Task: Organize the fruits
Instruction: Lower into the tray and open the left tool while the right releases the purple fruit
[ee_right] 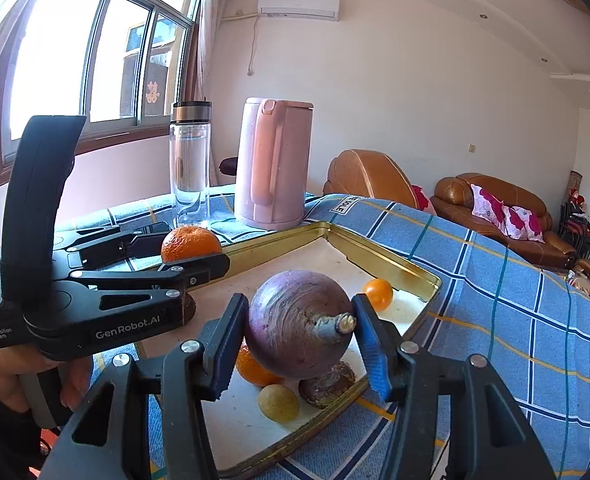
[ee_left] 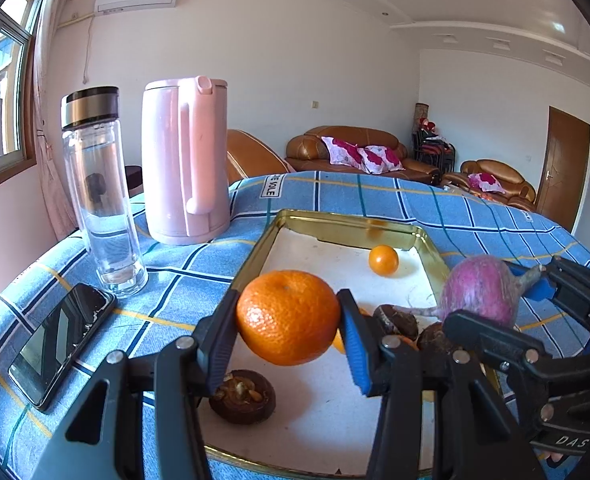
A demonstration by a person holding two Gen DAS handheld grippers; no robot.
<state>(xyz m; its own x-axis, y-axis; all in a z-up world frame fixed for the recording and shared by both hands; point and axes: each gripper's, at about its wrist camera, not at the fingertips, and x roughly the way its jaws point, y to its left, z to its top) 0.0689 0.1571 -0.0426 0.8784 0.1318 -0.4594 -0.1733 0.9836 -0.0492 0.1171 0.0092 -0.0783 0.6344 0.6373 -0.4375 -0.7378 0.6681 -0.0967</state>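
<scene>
Both tilted downward, left gripper [ee_left: 289, 318] clamps orange [ee_left: 288, 317], right gripper [ee_right: 301, 330] turnip [ee_right: 299, 324].

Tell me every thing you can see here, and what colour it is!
tray: 1, gold rim, white floor, on the cloth
cloth: 1, blue plaid, covers the table
big orange: 1, orange, held above the tray
turnip: 1, purple, held above the tray
small orange: 1, orange, tray's far corner
kettle: 1, pink, behind the tray
bottle: 1, clear, dark lid, beside the kettle
phone: 1, black, flat on the cloth
left gripper: black and blue, grips the big orange
right gripper: black and blue, grips the turnip
</scene>
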